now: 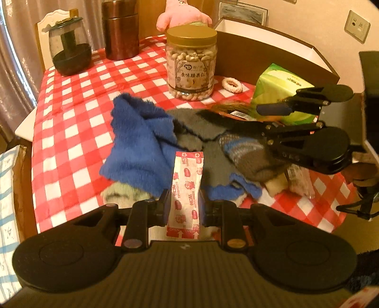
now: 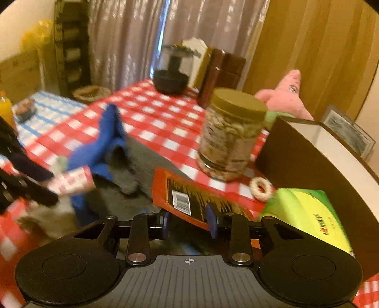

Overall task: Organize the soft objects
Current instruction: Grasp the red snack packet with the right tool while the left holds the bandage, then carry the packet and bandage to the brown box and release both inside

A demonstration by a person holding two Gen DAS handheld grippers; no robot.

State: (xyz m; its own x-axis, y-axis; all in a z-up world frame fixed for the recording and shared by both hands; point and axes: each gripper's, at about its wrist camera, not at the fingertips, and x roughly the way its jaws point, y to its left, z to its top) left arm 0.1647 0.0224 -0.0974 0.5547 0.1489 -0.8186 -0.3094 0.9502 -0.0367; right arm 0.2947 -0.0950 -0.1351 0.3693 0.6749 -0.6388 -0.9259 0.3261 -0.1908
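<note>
My left gripper (image 1: 184, 201) is shut on a red-and-white sachet (image 1: 187, 187) that stands upright between its fingers, above a pile of soft things: a blue fleece cloth (image 1: 139, 142), a grey cloth (image 1: 196, 128) and a striped sock (image 1: 248, 154). In the right wrist view the left gripper (image 2: 53, 187) and sachet (image 2: 71, 182) show at the left edge. My right gripper (image 2: 188, 221) stands partly open, its blue pads (image 2: 211, 220) at the near edge of an orange packet (image 2: 189, 196) lying on the grey cloth (image 2: 142, 165). From the left wrist view, the right gripper (image 1: 251, 119) reaches in from the right.
A nut jar (image 1: 190, 64) stands mid-table on the red checked cloth (image 1: 71, 113). Behind it sits a pink plush (image 1: 182, 14). A brown open box (image 1: 260, 47) lines the right side, with a green tissue pack (image 1: 281, 94) and a white scrunchie (image 1: 232, 84) beside it. Dark canisters (image 1: 120, 30) stand at the back.
</note>
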